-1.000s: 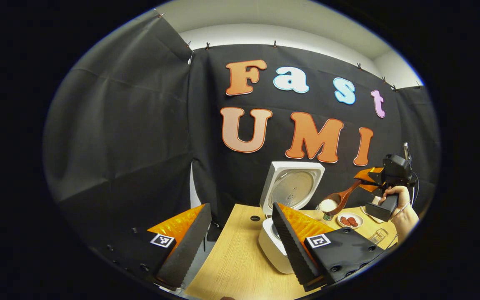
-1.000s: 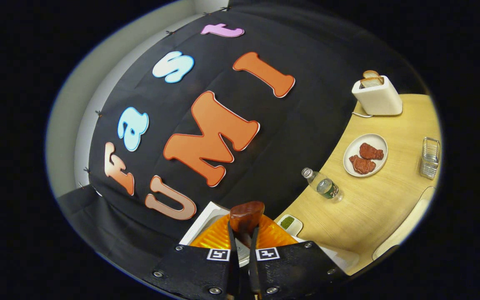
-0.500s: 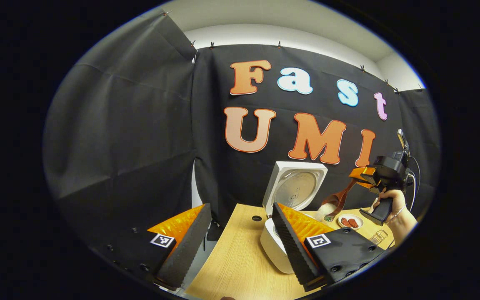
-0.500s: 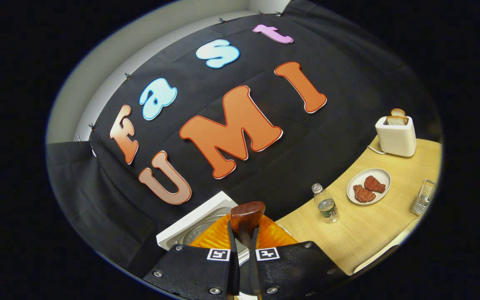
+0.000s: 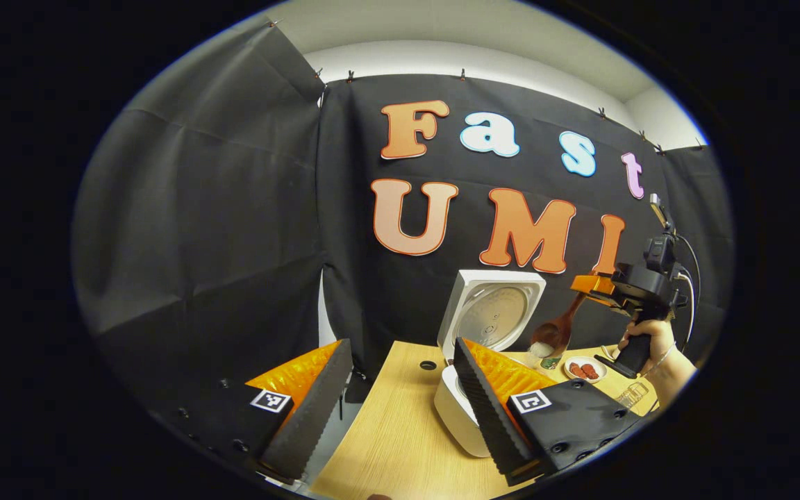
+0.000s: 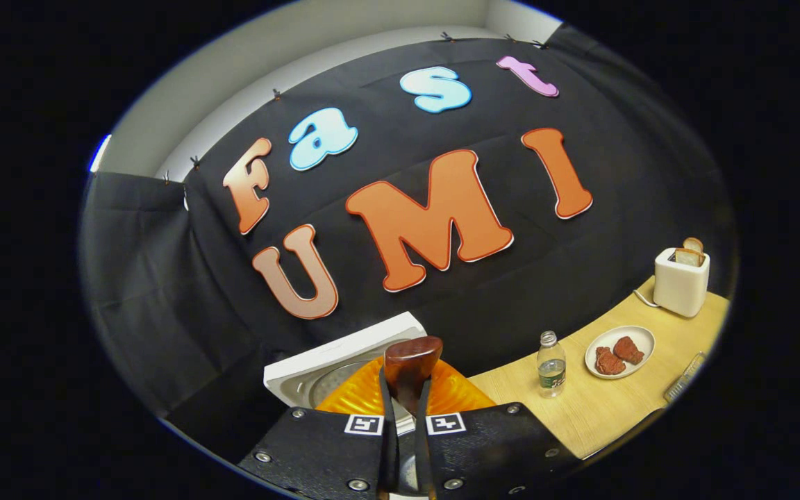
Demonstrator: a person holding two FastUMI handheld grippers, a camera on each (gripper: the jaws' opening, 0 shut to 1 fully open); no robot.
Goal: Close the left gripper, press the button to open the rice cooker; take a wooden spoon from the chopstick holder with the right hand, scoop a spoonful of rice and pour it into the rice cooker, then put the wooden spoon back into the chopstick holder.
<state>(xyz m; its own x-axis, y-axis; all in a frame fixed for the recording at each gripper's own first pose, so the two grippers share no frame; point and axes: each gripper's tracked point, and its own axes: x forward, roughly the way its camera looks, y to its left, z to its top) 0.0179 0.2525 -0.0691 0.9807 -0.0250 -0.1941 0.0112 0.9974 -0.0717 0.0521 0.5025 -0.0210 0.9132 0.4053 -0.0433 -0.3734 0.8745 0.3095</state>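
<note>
Compared with one second ago, the right gripper (image 5: pixel 589 286) has rolled and lifted, so the wooden spoon (image 5: pixel 558 329) now tips steeply downward and the heap of rice (image 5: pixel 541 348) sits at the lowest edge of its bowl, beside the raised lid of the rice cooker (image 5: pixel 487 316). In the left gripper view, a hand (image 5: pixel 645 338) grasps the handle of that right gripper, and the spoon's bowl hangs above the far right edge of the cooker body, which stands on the wooden surface (image 5: pixel 400 444). Both fingers of the right gripper press on the spoon handle; in the right gripper view the fingers (image 6: pixel 379 444) are nearly together with the handle end (image 6: pixel 410 364) projecting between them, and the open cooker lid (image 6: pixel 334 357) lies directly beyond. The left gripper (image 5: pixel 400 403) is spread wide and holds nothing, low over the near end of the surface. Farther along the surface stand a water bottle (image 6: pixel 551 364), a plate (image 6: pixel 639 342) carrying two reddish-brown pieces, and a toaster (image 6: pixel 680 281) with bread in its slots. Whether grains are falling cannot be told.
</note>
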